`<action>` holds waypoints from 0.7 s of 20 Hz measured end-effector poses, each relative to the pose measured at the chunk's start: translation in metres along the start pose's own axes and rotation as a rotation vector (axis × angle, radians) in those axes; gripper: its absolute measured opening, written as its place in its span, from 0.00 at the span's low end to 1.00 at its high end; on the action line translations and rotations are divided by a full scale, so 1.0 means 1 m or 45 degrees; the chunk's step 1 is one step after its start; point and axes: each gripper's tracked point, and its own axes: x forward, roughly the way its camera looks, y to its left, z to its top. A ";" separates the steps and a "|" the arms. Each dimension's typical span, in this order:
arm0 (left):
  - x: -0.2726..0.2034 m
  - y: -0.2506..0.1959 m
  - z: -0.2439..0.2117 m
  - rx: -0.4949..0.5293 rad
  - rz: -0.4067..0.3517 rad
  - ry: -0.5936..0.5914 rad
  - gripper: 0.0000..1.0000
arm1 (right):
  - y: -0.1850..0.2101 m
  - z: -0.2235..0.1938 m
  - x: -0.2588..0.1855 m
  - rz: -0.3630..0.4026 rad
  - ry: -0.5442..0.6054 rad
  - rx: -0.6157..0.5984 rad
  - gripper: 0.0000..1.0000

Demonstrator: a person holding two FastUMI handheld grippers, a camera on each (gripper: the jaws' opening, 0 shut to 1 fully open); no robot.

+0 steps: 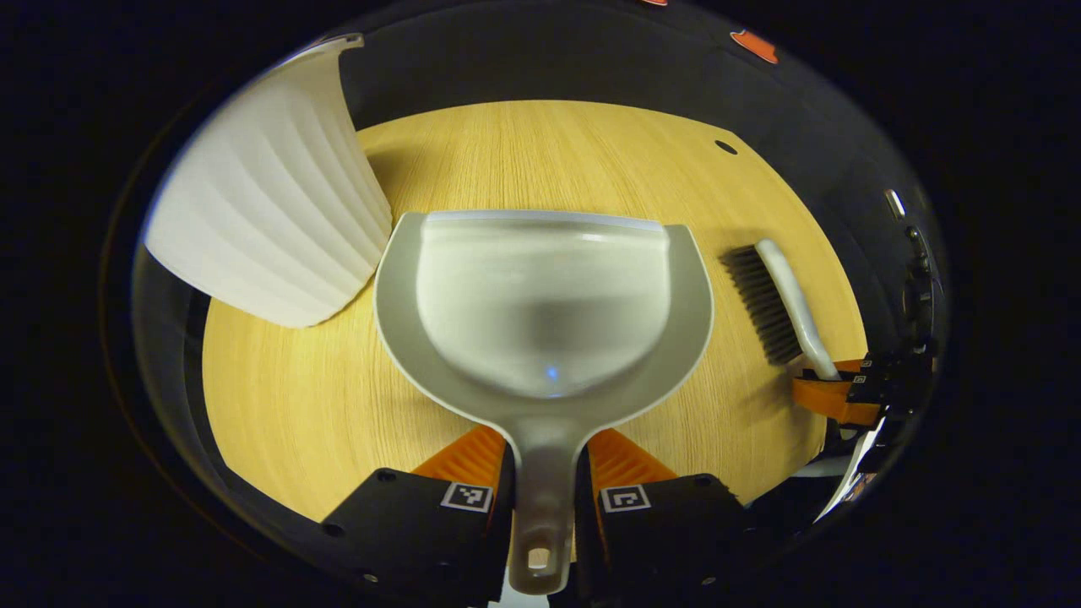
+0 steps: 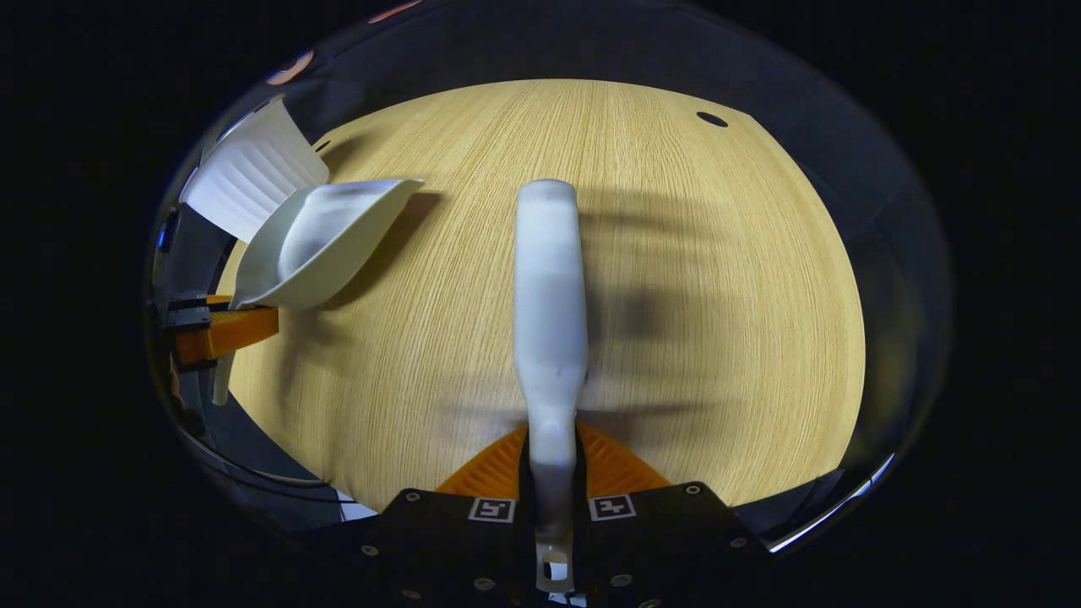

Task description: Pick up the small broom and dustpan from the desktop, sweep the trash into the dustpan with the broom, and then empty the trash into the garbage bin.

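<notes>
Both tools being held by their handles over the table (image 2: 692, 279).

The left hand-held gripper (image 1: 545, 473) is clamping the light, stiff dustpan (image 1: 540, 304) at its narrow handle, pan filling mid-frame; the right hand-held gripper (image 2: 553, 473) is pinching the slim broom (image 2: 549, 287) handle, bin (image 1: 270, 219) standing upper left.

In the left gripper view, the dustpan (image 1: 545, 304) sat over the counter (image 1: 524, 152) between the garbage bin (image 1: 270, 211), touching its left rim, and the broom (image 1: 781, 304) at right.
</notes>
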 end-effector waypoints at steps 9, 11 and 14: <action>-0.010 -0.005 0.006 -0.046 0.016 0.070 0.33 | 0.000 0.002 -0.002 0.009 -0.020 0.036 0.22; -0.009 -0.002 0.005 -0.052 0.007 0.081 0.33 | -0.001 0.003 -0.002 0.022 -0.016 0.034 0.23; -0.015 -0.001 -0.001 -0.033 0.020 0.103 0.34 | 0.000 0.001 0.000 0.027 -0.005 0.030 0.23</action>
